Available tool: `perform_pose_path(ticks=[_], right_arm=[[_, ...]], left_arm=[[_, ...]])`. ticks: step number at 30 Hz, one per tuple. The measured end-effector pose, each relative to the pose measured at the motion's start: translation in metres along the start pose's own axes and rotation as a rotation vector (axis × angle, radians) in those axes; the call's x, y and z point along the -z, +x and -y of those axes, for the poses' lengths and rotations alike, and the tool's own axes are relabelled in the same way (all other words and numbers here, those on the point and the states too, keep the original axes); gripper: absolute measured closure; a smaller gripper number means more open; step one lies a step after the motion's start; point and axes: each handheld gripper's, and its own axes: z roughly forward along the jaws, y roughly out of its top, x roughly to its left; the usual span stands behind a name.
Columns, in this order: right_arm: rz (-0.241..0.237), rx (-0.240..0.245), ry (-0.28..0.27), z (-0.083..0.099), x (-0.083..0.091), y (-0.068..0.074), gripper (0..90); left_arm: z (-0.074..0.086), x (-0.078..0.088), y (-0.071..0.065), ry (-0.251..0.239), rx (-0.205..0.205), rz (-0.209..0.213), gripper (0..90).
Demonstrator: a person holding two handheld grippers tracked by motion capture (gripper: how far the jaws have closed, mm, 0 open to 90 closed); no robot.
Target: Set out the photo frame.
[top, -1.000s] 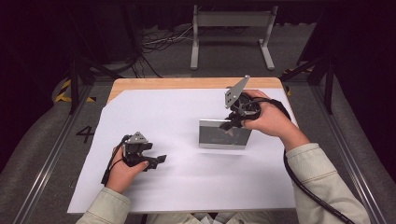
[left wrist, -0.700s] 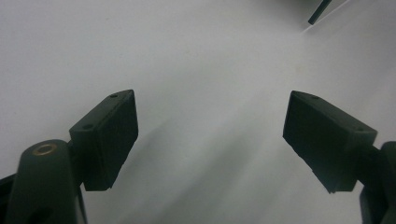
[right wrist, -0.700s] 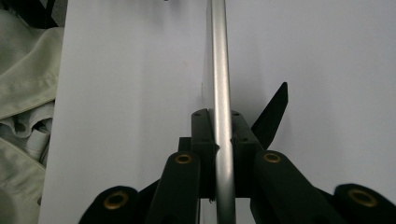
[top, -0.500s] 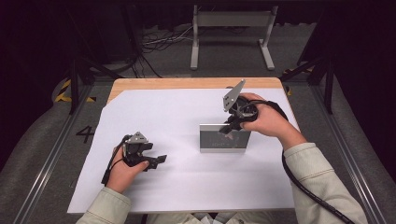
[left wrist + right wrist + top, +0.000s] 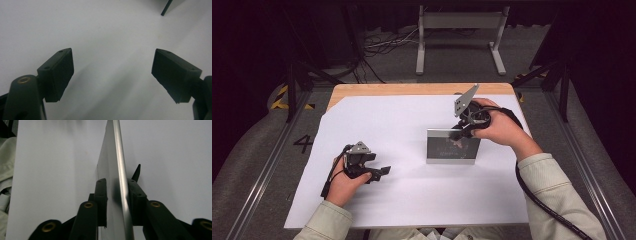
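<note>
Fingers of the right gripper [image 5: 117, 200] pinch the silver picture frame [image 5: 452, 146] — left gripper [image 5: 112, 72] fingers spread wide, holding nothing.

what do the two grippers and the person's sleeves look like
Both grippers are black, each with two flat, blocky black jaws on arms with brass-coloured rivets. The left gripper and right gripper each carry a grey three-cornered plate on top. A thick black cable trails from the right one along the forearm; another runs from the left. The sleeves are pale beige, with buttoned-style cuffs.
</note>
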Motion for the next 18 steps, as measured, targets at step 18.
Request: perform_pose_path(ticks=[18], right_arm=[[0.12,-0.077,-0.123,0.005,0.013,0.001,36.7]], left_arm=[[-0.001,-0.001,0.001,-0.003,-0.005,0.006,18.3]])
